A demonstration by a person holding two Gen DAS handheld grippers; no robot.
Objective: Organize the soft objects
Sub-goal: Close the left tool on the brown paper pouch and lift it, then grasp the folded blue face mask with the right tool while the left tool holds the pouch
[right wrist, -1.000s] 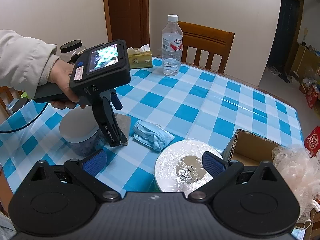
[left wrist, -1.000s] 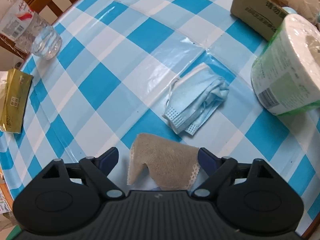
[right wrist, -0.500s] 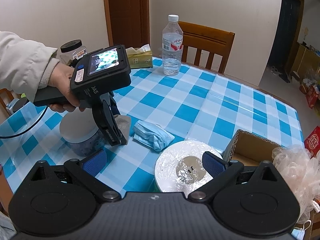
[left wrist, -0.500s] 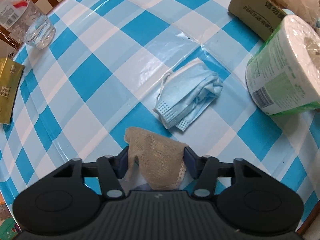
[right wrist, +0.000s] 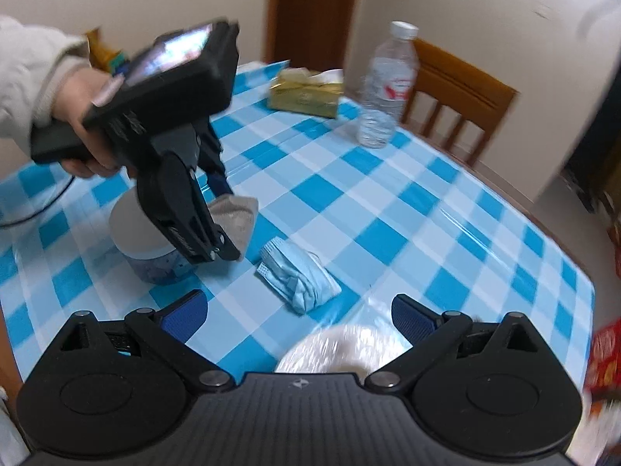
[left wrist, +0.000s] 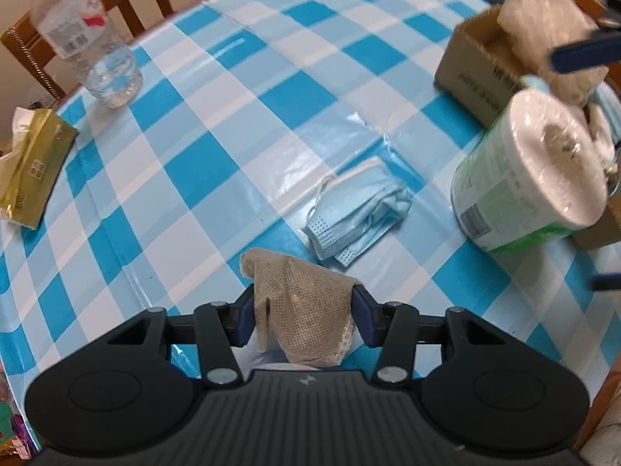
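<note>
Left wrist view: the beige mesh cloth hangs bunched between the left gripper's 2 pads, pinched and just above the checked tablecloth — light, limp, likely to slip unless held by its gathered middle. Beside it lies a folded blue face mask; the right gripper stands spread, holding nothing.

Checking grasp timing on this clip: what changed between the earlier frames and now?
The left gripper has just been closing and now pinches the beige mesh cloth, lifting it off the checked table. The right gripper swung sideways, jaws open and holding nothing. The blue face masks, wrapped paper roll, cardboard box and water bottle stayed put.
</note>
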